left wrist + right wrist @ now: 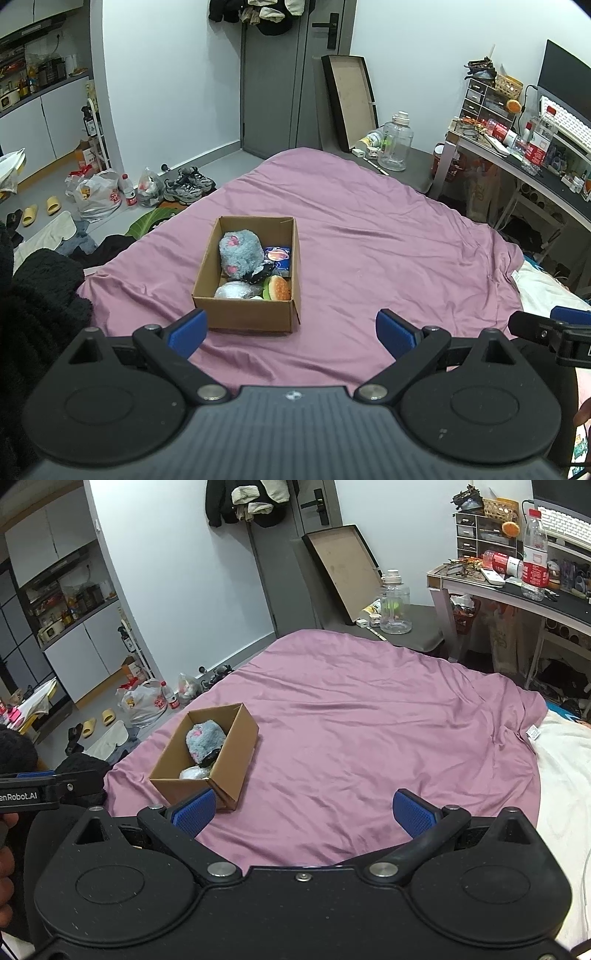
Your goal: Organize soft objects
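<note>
Clutter on the floor at far left, a plastic bag (96, 195), yellow slippers (38, 209) and grey sneakers (188, 184), lies off the bed and looks unrelated to the job. Next comes the left gripper (291, 332), held low over the near edge of the bed, its jaws spread wide with nothing between the blue pads. Just ahead of it the cardboard box (251, 314) stands open on the purple bedsheet (388, 240), and the soft things are inside: a grey fluffy plush (238, 253) at the back left, a silvery-white bundle (232, 291) in the near left corner, a small black item (260, 275) in the middle, a blue packet (279, 256) against the right wall, and a burger-shaped toy (279, 288) in the near right corner. To the right of the box the sheet is bare and only wrinkled; no loose soft toy shows anywhere on it in either view. Further right the right gripper (306, 812) hovers over the same near edge, its jaws likewise wide apart and holding nothing. Beyond it a white blanket (565, 775) covers the right side of the bed, with a crowded worktop (517, 590) behind. Judging by this, the gathering seems essentially finished: everything soft in sight is boxed, and at most a tidying of the contents or moving the box remains.
</note>
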Demonstrator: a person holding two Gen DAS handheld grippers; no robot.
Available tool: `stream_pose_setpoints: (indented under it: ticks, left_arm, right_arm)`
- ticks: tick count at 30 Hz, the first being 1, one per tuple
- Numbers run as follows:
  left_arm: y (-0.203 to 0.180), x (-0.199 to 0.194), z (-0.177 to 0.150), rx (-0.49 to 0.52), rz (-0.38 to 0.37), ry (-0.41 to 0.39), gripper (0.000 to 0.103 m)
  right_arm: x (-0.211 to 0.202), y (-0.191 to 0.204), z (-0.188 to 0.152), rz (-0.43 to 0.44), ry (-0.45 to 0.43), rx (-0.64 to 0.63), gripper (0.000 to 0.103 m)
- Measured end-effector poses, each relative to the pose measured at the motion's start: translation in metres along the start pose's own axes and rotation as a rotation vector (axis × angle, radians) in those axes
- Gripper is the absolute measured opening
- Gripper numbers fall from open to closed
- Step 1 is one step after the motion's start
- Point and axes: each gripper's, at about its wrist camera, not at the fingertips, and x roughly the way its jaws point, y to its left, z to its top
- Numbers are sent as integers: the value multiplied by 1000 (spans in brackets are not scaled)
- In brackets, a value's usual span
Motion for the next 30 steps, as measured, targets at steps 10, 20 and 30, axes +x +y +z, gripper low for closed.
stream_pose_setpoints:
  ticks: [10,20,30]
  left_arm:
    - [-2,-1,1,5,-6,-7,97]
    - [-2,-1,1,0,-5,-6,97]
    - [-3,-1,0,1,-11,-8,97]
  right_arm:
    - [-1,0,1,-3,-6,-2,103]
    - [-3,0,2,-5,-3,-5,103]
    - [-4,2,2,-12,-11,-12,103]
